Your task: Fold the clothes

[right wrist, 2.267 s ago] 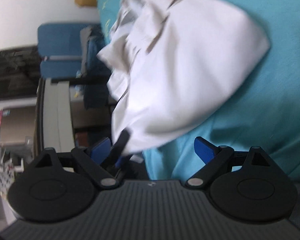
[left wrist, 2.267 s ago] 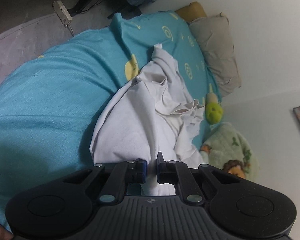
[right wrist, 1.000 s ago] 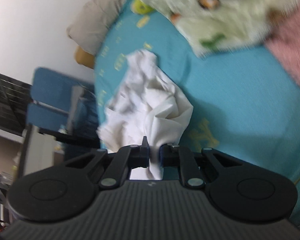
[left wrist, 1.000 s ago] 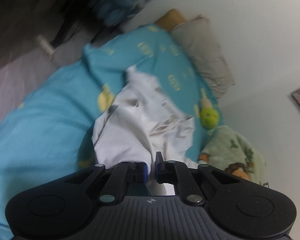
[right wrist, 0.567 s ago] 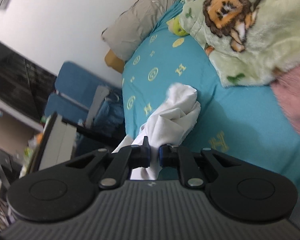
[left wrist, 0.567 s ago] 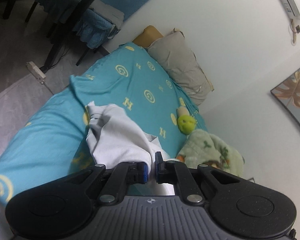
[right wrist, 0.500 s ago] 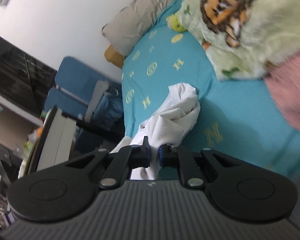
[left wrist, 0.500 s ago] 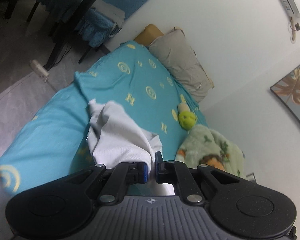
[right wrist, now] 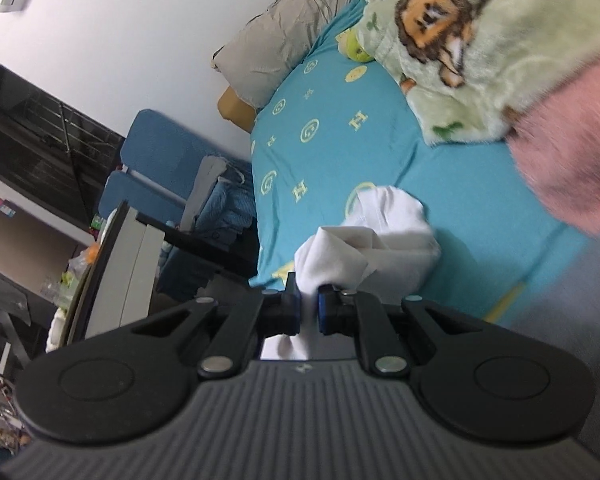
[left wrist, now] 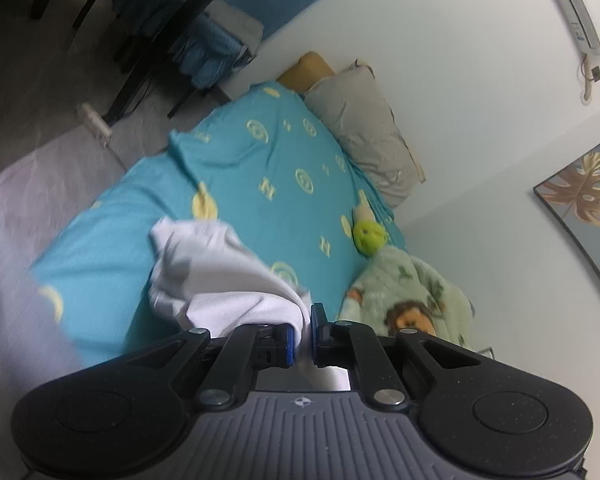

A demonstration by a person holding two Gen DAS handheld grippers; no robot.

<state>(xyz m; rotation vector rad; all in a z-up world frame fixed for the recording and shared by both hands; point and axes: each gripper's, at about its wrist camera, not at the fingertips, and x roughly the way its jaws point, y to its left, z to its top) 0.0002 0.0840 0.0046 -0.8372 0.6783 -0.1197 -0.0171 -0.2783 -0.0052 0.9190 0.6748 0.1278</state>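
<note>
A: Change against the earliest frames? Then the white garment (left wrist: 220, 276) lay spread and crumpled across the teal bedsheet (left wrist: 284, 152), and the right gripper (right wrist: 309, 312) stood open beside it.

B: Now both tools have hold of it. Left gripper (left wrist: 305, 334): jaws together, clamped on a fold of white cloth. Right gripper: likewise pinched on a fold. The garment is bunched up and hangs from the two grips just above the near part of the sheet; whether its lower end touches the sheet, I cannot tell. More of the room shows than before, so both views sit higher.

A: Half a second back?

B: Much the same grip; the bundle looks a little more gathered.

A: Counts.

B: One white garment. Two grippers. One grey pillow (left wrist: 364, 132) at the head of the bed, with one tan cushion (left wrist: 304, 72) behind it. One yellow-green soft toy (left wrist: 369, 236). One pale green blanket with a lion print (right wrist: 452, 40), touching the toy. One pink fuzzy mass (right wrist: 572, 140), blurred, at the right view's edge. One framed leaf picture (left wrist: 584, 188) on the wall.
</note>
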